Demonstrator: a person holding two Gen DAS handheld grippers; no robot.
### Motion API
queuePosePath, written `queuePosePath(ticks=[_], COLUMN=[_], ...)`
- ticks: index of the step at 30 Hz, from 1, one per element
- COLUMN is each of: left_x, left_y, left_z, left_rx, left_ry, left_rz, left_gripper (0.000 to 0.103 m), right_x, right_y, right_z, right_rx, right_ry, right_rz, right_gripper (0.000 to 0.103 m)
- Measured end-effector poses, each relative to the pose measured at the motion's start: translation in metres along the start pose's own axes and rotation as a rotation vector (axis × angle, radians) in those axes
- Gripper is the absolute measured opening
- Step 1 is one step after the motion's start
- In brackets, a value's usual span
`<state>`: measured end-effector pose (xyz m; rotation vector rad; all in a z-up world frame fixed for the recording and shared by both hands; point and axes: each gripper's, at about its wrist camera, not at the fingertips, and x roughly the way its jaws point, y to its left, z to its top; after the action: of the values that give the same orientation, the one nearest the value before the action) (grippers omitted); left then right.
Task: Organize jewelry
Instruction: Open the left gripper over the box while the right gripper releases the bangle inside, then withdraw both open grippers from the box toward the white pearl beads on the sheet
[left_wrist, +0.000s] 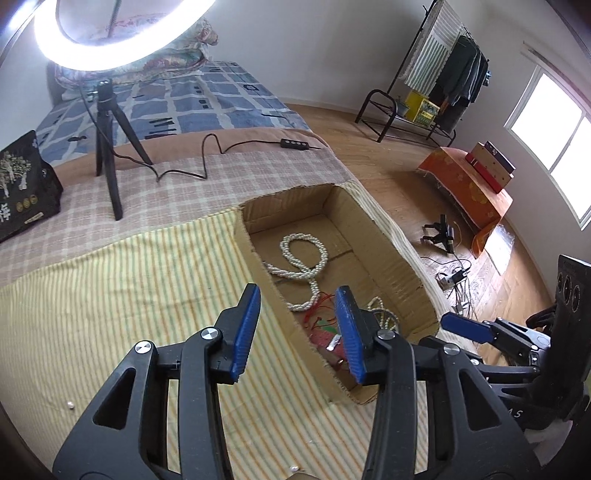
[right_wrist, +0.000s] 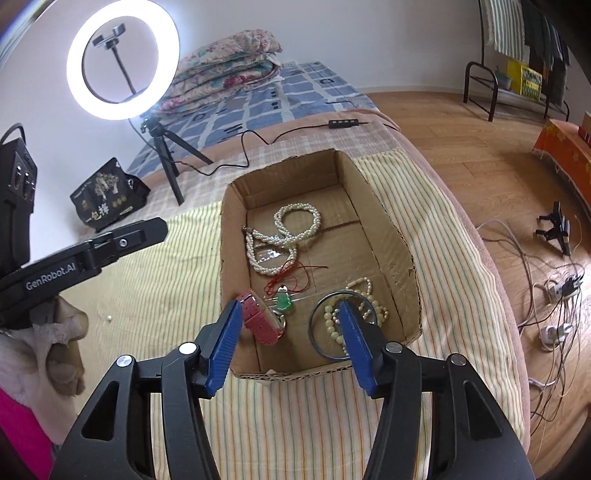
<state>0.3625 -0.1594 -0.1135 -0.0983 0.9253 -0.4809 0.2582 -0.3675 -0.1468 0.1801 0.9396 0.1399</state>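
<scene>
Judging from how the pieces lay, the sorting was assessed as nearly complete. Most of the jewelry was found gathered inside the cardboard box (right_wrist: 400, 258), which rested on the striped cloth (right_wrist: 166, 280) spread over the bed. A long pearl necklace (right_wrist: 291, 230) was coiled toward the far half of the box; a red-corded green pendant (right_wrist: 284, 301) lay near the middle; a red watch strap (right_wrist: 258, 321) was set against the near left wall, and a metal bangle (right_wrist: 317, 341) was observed around a cluster of cream beads (right_wrist: 369, 306) at the near right. The left hand-held gripper (left_wrist: 295, 328) was held above the box's near left wall, its blue pads spread apart and nothing between them. The right hand-held gripper (right_wrist: 290, 341) was likewise spread and empty, poised over the near end of the box. Outside the box, a loose pearl (left_wrist: 70, 405) was noted on the cloth, well apart from the box, and a second one (left_wrist: 294, 469) at the lower edge of the left view. These strays were judged to be what remained to collect; whether further pieces lay beyond view could not be established.
</scene>
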Motion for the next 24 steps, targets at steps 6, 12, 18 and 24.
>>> queuePosePath(ticks=[6, 12, 18, 24], left_x=[-0.021, -0.047, -0.082, -0.111], left_y=[0.020, 0.050, 0.103, 0.159], left_z=[-0.005, -0.014, -0.025, -0.042], left_rx=[0.008, 0.021, -0.024, -0.091], left_ry=[-0.029, -0.052, -0.080, -0.086], left_rz=[0.062, 0.119, 0.195, 0.263], left_gripper=[0.059, 0.060, 0.060, 0.060], right_x=[-0.005, -0.015, -0.023, -0.029], right_y=[0.014, 0.029, 0.043, 0.069], right_z=[-0.005, -0.013, -0.024, -0.041], right_rx=[-0.041, -0.094, -0.134, -0.247], right_ry=[-0.014, -0.079, -0.135, -0.160], right_rz=[-0.028, -0.060, -0.041, -0.024], right_gripper=[0.055, 0.065, 0.066, 0.076])
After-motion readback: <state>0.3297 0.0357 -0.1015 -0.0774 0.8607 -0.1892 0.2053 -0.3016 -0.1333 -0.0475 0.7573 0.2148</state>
